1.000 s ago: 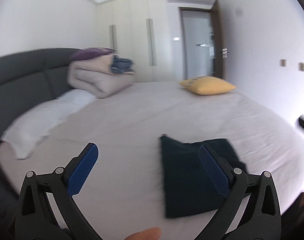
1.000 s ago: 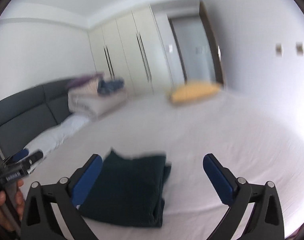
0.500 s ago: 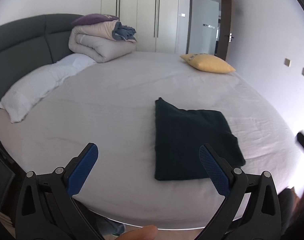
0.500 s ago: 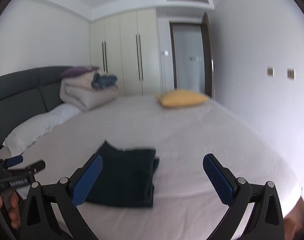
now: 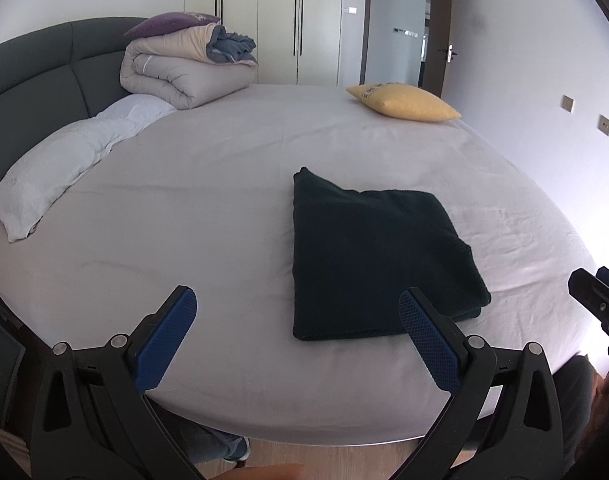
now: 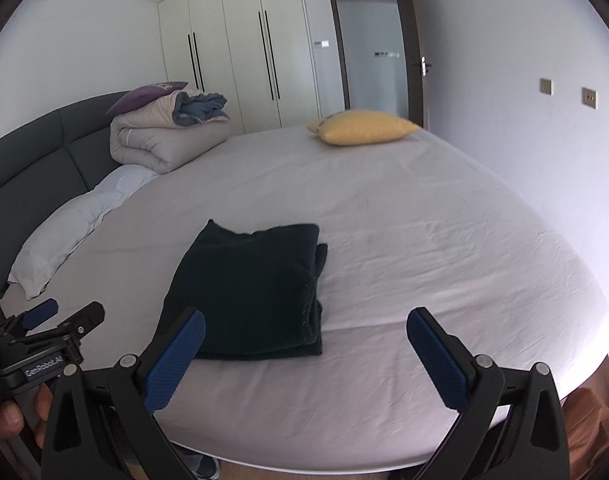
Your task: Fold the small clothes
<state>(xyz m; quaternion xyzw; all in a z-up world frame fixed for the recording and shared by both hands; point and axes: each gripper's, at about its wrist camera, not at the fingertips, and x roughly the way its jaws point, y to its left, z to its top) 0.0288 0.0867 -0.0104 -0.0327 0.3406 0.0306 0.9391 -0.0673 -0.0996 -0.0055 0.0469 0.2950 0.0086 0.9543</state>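
A dark green garment (image 5: 368, 256) lies folded into a neat rectangle on the grey bed sheet, near the front edge; it also shows in the right wrist view (image 6: 250, 292). My left gripper (image 5: 296, 344) is open and empty, held back from the bed's front edge, left of the garment. My right gripper (image 6: 304, 354) is open and empty, also behind the front edge, with the garment ahead of its left finger. Neither gripper touches the cloth.
A round bed (image 5: 224, 184) with a grey headboard (image 5: 32, 76) fills the view. A white pillow (image 5: 64, 160), a rolled duvet (image 5: 184, 68) and a yellow cushion (image 5: 404, 102) lie at the far side. Wardrobes and a door stand behind.
Both grippers have pulled back and away from the bed, so more of the mattress edge and floor shows. The folded garment has stayed in place.
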